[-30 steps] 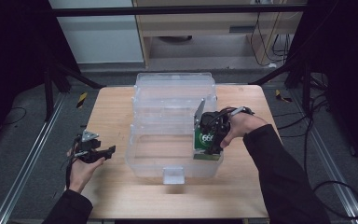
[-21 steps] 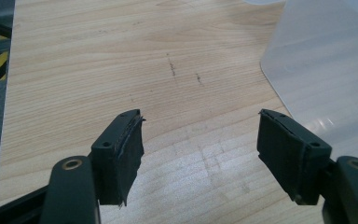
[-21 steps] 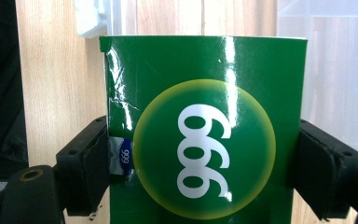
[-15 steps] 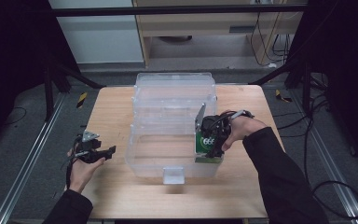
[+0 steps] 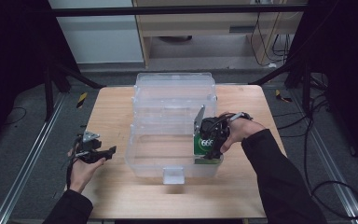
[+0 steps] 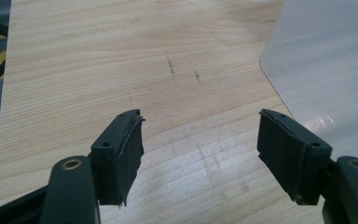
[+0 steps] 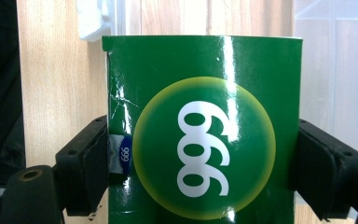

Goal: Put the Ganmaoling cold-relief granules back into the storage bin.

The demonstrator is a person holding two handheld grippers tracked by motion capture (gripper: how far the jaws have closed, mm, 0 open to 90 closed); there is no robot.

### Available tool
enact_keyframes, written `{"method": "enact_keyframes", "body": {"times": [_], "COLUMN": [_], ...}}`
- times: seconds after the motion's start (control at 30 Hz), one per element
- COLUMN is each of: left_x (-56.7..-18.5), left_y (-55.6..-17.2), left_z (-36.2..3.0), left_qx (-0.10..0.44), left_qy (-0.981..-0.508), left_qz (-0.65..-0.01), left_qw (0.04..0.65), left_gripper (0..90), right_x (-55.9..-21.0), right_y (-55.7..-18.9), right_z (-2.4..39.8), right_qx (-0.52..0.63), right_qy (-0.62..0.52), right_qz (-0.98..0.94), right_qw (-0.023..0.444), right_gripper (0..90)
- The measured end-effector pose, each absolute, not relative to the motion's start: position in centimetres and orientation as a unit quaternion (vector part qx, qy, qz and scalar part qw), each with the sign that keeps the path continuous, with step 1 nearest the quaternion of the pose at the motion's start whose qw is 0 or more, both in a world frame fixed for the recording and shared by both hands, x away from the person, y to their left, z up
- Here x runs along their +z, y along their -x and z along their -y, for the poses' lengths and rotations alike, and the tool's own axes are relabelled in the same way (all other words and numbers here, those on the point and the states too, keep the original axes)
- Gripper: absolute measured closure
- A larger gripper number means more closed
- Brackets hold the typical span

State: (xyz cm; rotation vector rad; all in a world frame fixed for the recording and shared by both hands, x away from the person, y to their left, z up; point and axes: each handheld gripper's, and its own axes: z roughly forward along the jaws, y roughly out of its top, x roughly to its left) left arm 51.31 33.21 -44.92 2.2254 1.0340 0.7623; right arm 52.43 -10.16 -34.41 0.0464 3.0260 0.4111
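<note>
A glossy green box (image 7: 205, 140) printed with white "999" in a yellow-edged circle sits between the pads of my right gripper (image 7: 205, 172), which is shut on its two sides. From above, the green box (image 5: 206, 143) and right gripper (image 5: 209, 140) are inside the front right corner of a clear plastic bin (image 5: 168, 158). Whether the box touches the bin floor I cannot tell. My left gripper (image 5: 106, 151) rests low over the wood to the left of the bin. In its own view the left gripper (image 6: 200, 135) stands open with nothing between its pads.
The bin stands mid-table on a wooden tabletop (image 5: 116, 112), with a white latch (image 5: 173, 175) on its front wall. A corner of the bin (image 6: 326, 70) lies ahead and right of the left gripper. Bare wood surrounds the bin on the left and front.
The right hand with the green box has edged slightly toward the near side of the bin. The left gripper has not moved.
</note>
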Motion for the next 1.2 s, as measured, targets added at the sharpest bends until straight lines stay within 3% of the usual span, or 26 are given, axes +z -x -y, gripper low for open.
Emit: {"method": "enact_keyframes", "body": {"times": [1.2], "left_x": [-45.08], "left_y": [-51.48], "left_z": [-33.12], "left_qx": [0.282], "left_qy": [-0.837], "left_qz": [-0.378], "left_qw": [0.276], "left_gripper": [30.0], "right_x": [-33.88], "right_y": [-52.31], "right_z": [10.31], "right_qx": [0.156], "right_qy": [-0.003], "right_qz": [-0.986], "right_qw": [0.064], "right_gripper": [17.1]}}
